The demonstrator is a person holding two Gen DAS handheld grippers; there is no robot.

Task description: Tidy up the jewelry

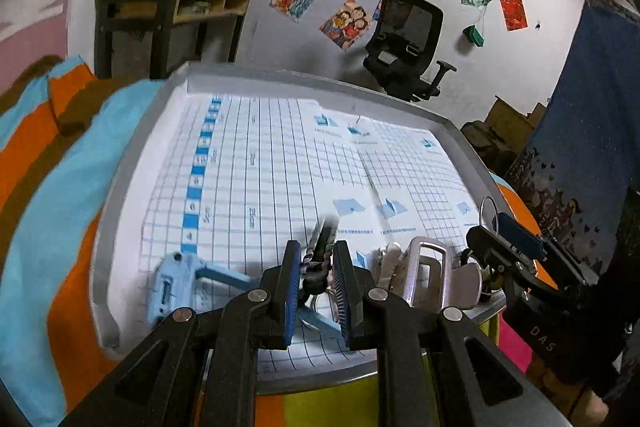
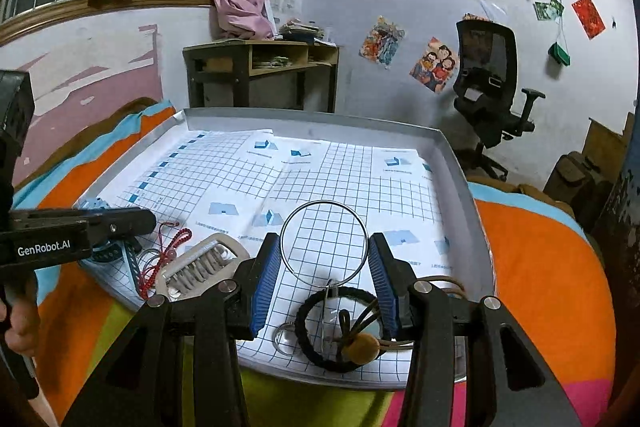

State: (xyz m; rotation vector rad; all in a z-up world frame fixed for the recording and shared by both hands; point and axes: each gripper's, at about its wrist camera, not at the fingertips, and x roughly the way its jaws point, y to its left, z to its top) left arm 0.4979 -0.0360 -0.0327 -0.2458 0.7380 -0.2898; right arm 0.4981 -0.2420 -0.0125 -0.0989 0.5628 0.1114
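A silver tray (image 2: 460, 163) lined with grid paper lies on a bed. My left gripper (image 1: 317, 251) is shut on a dark red bead string (image 1: 318, 267) near the tray's front edge; the string (image 2: 160, 259) trails onto the paper below the left gripper (image 2: 148, 219). Between the pads of my right gripper (image 2: 324, 239) stands a thin silver bangle (image 2: 362, 223), upright and touching both pads. From the left wrist view the bangle (image 1: 488, 203) sticks up above the right gripper (image 1: 500, 231). Just under it lie a black braided band (image 2: 308, 311) and a brown bead on a cord (image 2: 362, 347).
A beige claw clip (image 2: 200, 267) lies between the grippers, and a light blue watch (image 1: 168, 283) sits at the tray's front left. A small clear ring (image 2: 282, 339) rests by the black band. Striped orange and blue bedding (image 1: 48, 187) surrounds the tray. A black office chair (image 2: 488, 83) stands behind.
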